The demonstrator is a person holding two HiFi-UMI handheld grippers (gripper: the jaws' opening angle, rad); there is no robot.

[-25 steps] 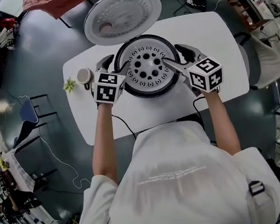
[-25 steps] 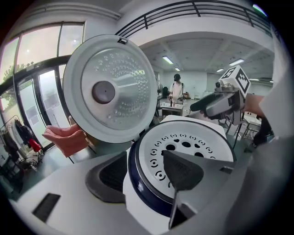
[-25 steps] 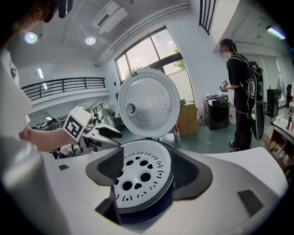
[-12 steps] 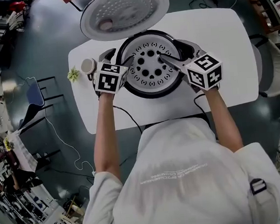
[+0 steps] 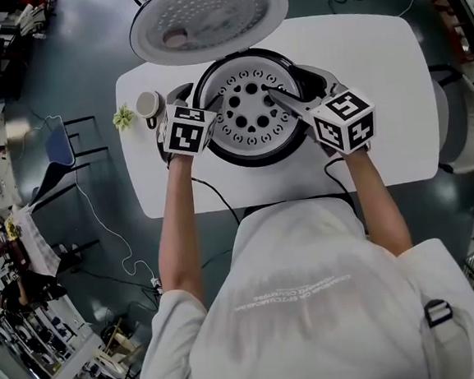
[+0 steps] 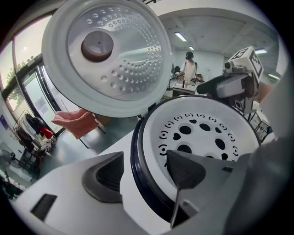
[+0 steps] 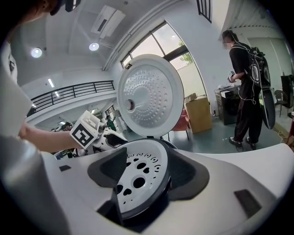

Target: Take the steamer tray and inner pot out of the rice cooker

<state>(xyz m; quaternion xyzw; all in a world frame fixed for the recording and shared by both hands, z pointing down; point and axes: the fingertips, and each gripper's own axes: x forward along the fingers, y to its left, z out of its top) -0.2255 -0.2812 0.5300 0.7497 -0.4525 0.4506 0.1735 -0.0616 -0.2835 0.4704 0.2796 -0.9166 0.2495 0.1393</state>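
The perforated steamer tray [image 5: 251, 109] sits in the rice cooker [image 5: 256, 156] (lid [image 5: 208, 15] raised) on the white table [image 5: 377, 90]. The left gripper [image 6: 144, 172], jaws just widened, and the right gripper [image 7: 147, 174], jaws just narrowing, each straddle the tray's rim, released, with no pad pressing.

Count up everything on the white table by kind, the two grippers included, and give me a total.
Rice cooker: 1
Steamer tray: 1
Cup: 1
Green item: 1
Grippers: 2, left gripper and right gripper
Total: 6
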